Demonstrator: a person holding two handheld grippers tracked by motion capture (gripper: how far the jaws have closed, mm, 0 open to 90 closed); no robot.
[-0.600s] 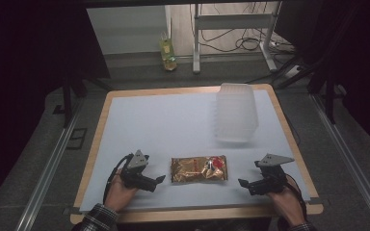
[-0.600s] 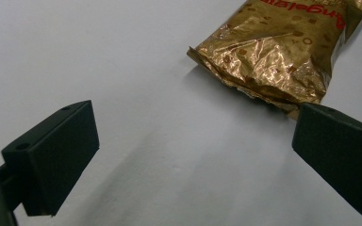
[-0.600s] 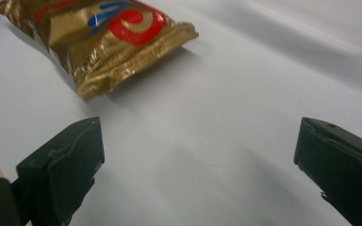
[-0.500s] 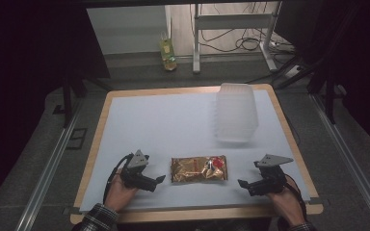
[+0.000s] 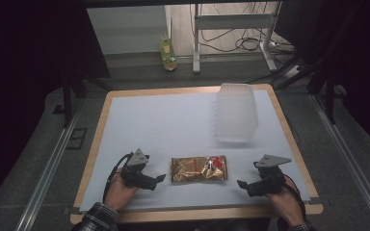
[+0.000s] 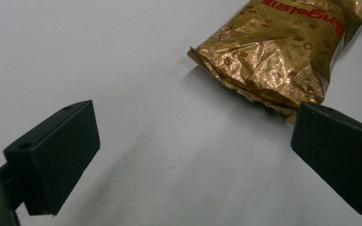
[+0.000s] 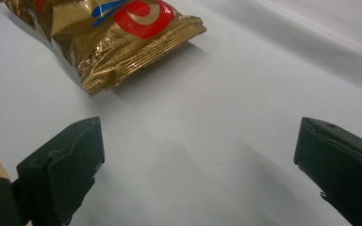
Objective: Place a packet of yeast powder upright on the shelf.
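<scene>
Gold foil snack bag (image 5: pixel 199 168) lies flat on the white table (image 5: pixel 173 120), near the front edge, midway between the two grippers. Crinkled sealed ends face each tool. Left gripper (image 5: pixel 160 178) sits just beside the bag's left end, jaws spread wide, nothing between them. Right gripper (image 5: pixel 241 184) rests a little apart from the right end, jaws likewise spread and empty. Clear plastic container (image 5: pixel 236 111) lies well apart, toward the far right of the table.
</scene>
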